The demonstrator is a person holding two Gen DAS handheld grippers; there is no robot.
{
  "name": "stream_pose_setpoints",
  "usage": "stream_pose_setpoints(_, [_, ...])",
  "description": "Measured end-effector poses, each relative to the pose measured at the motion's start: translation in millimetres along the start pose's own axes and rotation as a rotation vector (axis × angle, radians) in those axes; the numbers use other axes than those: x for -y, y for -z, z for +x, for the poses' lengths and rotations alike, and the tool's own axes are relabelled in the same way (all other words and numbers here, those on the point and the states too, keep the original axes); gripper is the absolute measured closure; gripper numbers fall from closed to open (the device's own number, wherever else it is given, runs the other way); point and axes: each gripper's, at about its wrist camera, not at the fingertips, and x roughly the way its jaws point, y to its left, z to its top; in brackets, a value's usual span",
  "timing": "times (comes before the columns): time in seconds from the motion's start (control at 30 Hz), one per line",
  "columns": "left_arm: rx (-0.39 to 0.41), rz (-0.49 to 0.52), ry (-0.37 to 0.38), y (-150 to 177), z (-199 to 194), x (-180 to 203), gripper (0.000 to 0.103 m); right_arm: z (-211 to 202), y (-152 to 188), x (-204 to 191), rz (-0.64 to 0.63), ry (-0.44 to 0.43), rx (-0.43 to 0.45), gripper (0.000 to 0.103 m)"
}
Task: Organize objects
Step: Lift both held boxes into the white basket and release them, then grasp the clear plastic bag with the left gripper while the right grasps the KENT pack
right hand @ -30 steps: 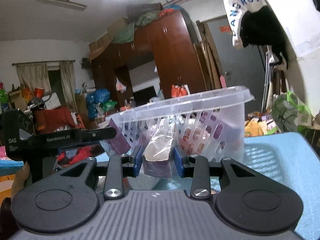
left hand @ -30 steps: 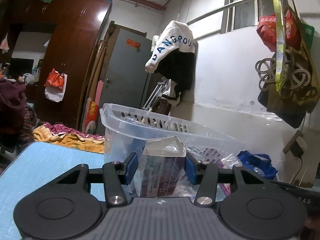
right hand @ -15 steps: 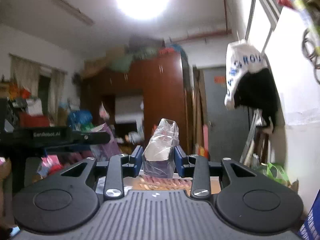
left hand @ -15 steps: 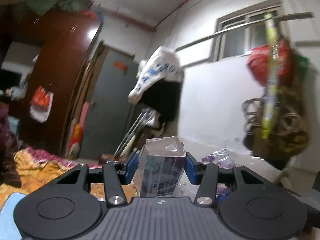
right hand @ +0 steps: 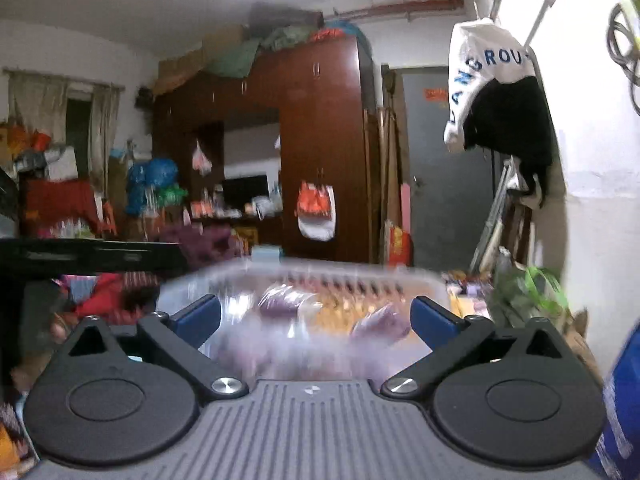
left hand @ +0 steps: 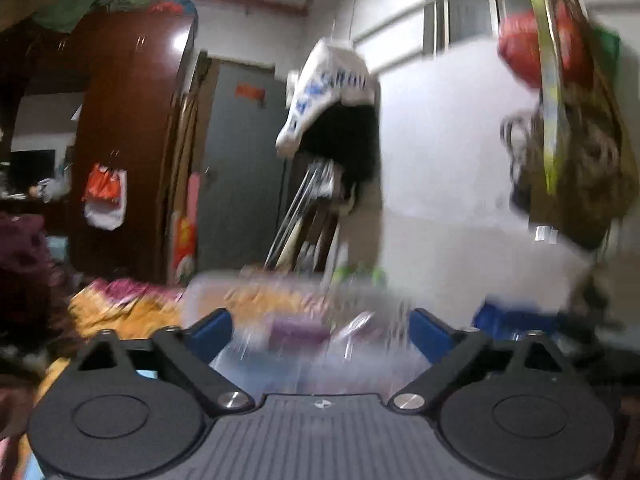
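Both claws stood released, their blue-padded fingers spread wide with nothing between them. In the left wrist view, the left gripper [left hand: 320, 330] hung over a clear plastic slotted basket [left hand: 208, 292] blurred across the lower centre of the frame, a purple wrapped packet [left hand: 296, 332] lying inside it. In the right wrist view, the right gripper [right hand: 316, 318] faced the same basket [right hand: 424, 284] at lower centre, where two purple packets [right hand: 380, 326] lay in its well. A white hooded garment [right hand: 486, 76] hung at upper right.
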Motion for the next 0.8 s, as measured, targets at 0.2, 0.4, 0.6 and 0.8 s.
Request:
stream_pose_setpoints(0.2, [-0.217, -0.072, -0.039, 57, -7, -30, 0.016, 32, 51, 5, 0.006, 0.026, -0.319, 0.000])
stream_pose_setpoints(0.4, [-0.292, -0.047, -0.051, 79, 2, -36, 0.021, 41, 59, -3, -0.019, -0.012, -0.376, 0.000])
stream_pose_setpoints(0.6, [-0.323, -0.012, -0.104, 88, 6, -28, 0.031, 45, 67, -2, -0.016, -0.045, -0.439, 0.017])
stream_pose_setpoints(0.8, [-0.294, 0.021, -0.124, 91, 4, -20, 0.067, 45, 65, 2, -0.004, -0.049, -0.446, 0.034])
